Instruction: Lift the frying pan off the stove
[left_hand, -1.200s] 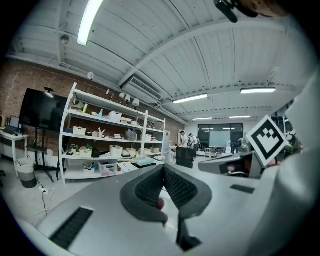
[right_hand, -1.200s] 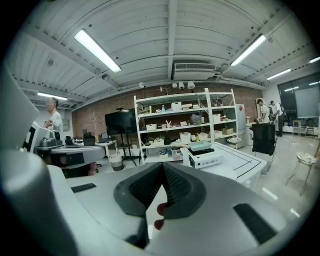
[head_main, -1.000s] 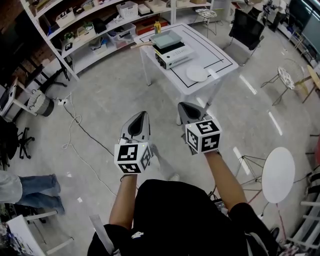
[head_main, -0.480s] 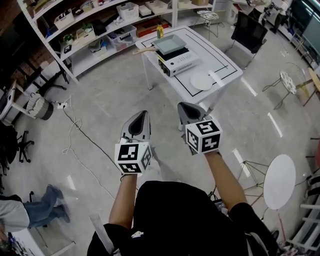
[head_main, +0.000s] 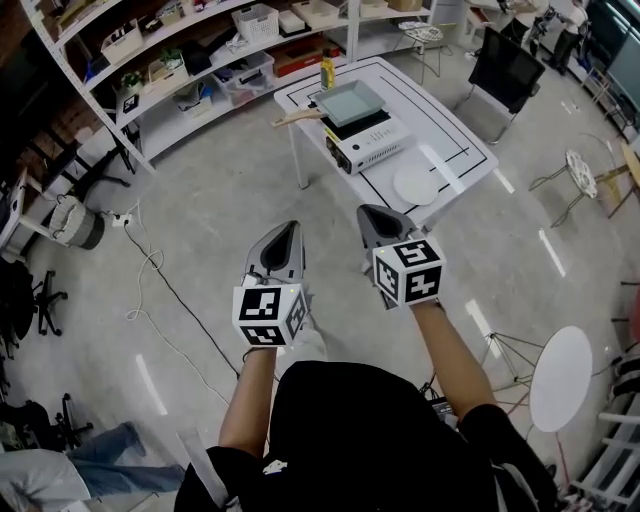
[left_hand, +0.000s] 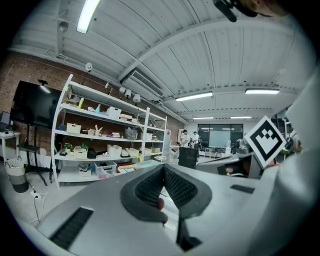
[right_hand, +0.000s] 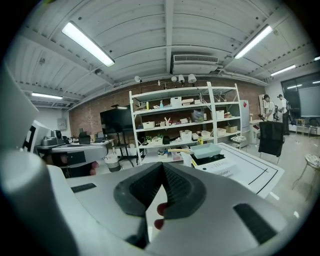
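Bearing: pale-green square frying pan (head_main: 352, 102) well ahead on white stove (head_main: 378, 148), wooden handle (head_main: 295, 118) seemingly leftward; nearer closed, empty right gripper (head_main: 372, 215) than closed left gripper (head_main: 286, 232).

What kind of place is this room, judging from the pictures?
Probably a lab or workshop: white shelving stacked with storage bins, a white table carrying a portable stove, and a bare brick wall.

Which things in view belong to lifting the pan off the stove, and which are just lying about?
Belongs to the job:
- frying pan, sitting on the stove
- white table under the stove
- left tool and right tool, both shut and empty

Just lying about:
- white plate and yellow bottle on that table
- shelf bins
- black chair
- floor cable
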